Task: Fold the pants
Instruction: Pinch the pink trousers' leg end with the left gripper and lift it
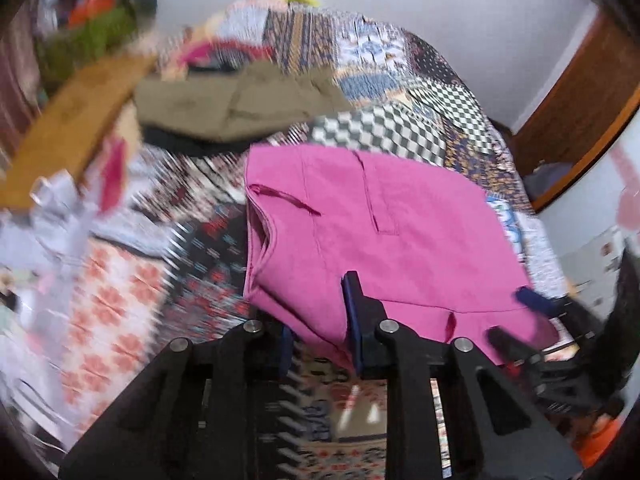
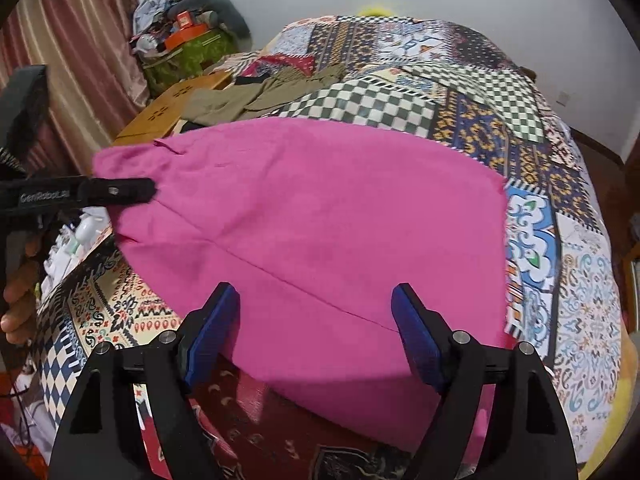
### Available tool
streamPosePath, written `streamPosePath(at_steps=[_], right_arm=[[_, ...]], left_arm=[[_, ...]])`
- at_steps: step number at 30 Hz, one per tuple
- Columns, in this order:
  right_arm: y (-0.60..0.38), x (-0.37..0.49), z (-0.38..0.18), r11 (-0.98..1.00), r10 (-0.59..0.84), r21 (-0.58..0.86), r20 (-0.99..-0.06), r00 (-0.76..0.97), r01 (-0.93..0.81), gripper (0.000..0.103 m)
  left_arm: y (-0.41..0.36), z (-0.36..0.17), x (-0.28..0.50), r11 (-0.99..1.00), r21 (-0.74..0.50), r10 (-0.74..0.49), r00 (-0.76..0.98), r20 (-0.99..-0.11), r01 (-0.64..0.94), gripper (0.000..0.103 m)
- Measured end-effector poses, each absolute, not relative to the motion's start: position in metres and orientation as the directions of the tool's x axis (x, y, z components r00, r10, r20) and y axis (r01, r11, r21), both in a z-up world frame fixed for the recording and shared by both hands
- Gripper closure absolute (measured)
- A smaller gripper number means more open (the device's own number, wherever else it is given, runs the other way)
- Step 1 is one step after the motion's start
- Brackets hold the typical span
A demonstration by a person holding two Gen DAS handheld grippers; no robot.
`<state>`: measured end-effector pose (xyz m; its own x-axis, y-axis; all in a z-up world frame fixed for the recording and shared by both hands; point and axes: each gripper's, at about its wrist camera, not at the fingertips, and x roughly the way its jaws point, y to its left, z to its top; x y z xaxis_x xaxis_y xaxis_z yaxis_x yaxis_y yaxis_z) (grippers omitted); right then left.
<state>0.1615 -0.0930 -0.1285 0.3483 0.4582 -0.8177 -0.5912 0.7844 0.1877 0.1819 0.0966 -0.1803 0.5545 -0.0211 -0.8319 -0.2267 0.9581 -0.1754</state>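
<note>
The pink pants lie folded on the patchwork bedspread. In the left wrist view the pink pants are blurred by motion. My left gripper has its jaws close together with the near corner of the pants between them. It also shows in the right wrist view at the pants' left edge, gripping the cloth. My right gripper is open, its blue pads apart above the near edge of the pants. It shows in the left wrist view at the pants' right corner.
Olive-green pants lie folded farther back on the bed. A wooden board sits at the bed's left side, with a pile of clutter behind it. Curtains hang at left. A wooden door frame stands at right.
</note>
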Motion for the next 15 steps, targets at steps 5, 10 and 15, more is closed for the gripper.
streamPosePath(at_steps=[5,10,15], right_arm=[[-0.107,0.161,-0.128,0.803,0.426,0.163,-0.829,0.362,-0.573,0.026],[-0.121,0.159,-0.129,0.818,0.420,0.173,-0.831,0.365,-0.549,0.026],[-0.125,0.159,-0.131,0.821,0.429,0.191,-0.828,0.361,-0.538,0.026]], left_arm=[[0.098,-0.160,0.166,0.972,0.041,0.177,0.615,-0.768,-0.230,0.081],[0.084,-0.148,0.163,0.965,0.168,0.259,0.661,-0.704,-0.200,0.081],[0.062,-0.130,0.172,0.969,0.184,0.244,0.712,-0.658,-0.163,0.082]])
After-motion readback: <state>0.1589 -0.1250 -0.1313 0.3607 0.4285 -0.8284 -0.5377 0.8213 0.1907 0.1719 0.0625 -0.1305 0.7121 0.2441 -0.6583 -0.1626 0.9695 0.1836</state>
